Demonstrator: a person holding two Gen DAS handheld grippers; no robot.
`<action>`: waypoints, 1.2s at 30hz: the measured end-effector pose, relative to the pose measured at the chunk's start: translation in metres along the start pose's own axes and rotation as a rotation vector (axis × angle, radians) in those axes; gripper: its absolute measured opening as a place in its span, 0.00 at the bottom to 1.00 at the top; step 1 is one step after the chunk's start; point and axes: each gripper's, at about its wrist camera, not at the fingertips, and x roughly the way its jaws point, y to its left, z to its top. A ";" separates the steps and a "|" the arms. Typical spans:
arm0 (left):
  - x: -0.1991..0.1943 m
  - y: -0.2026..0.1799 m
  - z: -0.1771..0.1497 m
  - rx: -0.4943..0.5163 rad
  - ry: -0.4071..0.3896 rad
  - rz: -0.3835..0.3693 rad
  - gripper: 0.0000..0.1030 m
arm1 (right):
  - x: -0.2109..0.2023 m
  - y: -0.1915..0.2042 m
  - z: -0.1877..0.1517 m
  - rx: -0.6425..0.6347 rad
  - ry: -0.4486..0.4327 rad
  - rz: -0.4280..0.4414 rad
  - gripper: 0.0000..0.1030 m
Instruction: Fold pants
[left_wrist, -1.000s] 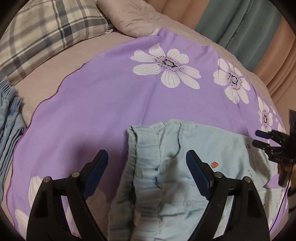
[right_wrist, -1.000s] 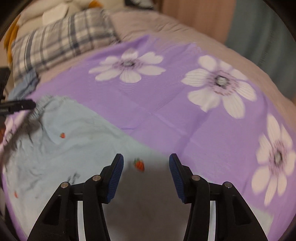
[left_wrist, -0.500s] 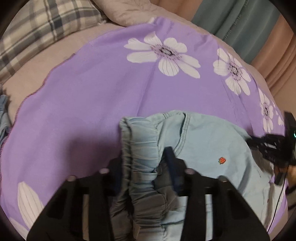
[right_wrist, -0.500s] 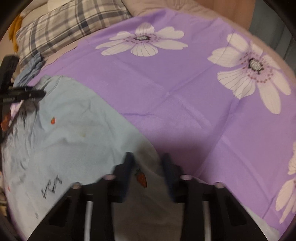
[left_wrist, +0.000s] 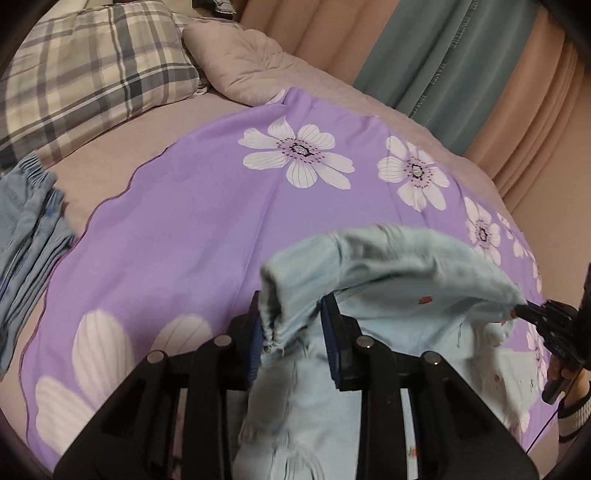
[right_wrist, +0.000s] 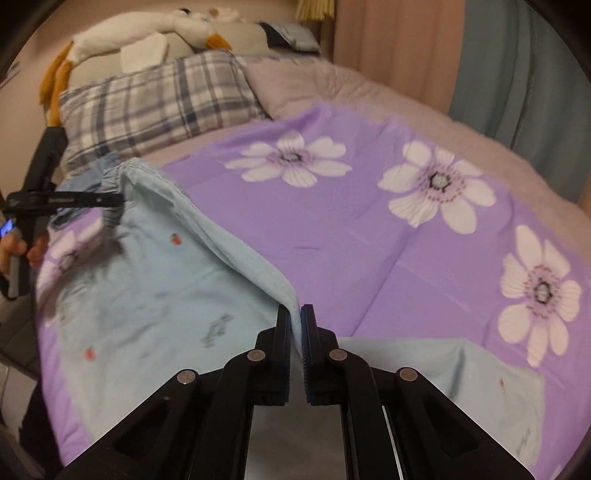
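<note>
Light blue pants with small red prints lie on a purple flowered sheet. My left gripper is shut on the gathered elastic waistband and holds it lifted off the sheet. My right gripper is shut on the pants' far edge and holds it raised, so a fold of cloth runs between the two grippers. The right gripper shows at the right edge of the left wrist view. The left gripper shows at the left edge of the right wrist view.
A plaid pillow and a beige pillow lie at the head of the bed. Folded blue garments lie left of the sheet. A plush toy lies behind the pillows. Curtains hang along the far side.
Both grippers went from open over the pants to shut on them. Both have since lifted the cloth up off the sheet.
</note>
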 end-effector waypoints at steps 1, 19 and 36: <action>-0.003 0.001 -0.004 -0.002 0.001 -0.005 0.28 | -0.008 0.007 -0.003 -0.012 -0.007 -0.006 0.06; -0.032 0.016 -0.121 0.204 0.091 0.209 0.37 | -0.015 0.097 -0.112 -0.057 0.147 -0.055 0.06; -0.035 -0.059 -0.116 0.213 0.099 0.036 0.42 | -0.016 0.078 -0.109 0.267 0.061 0.039 0.07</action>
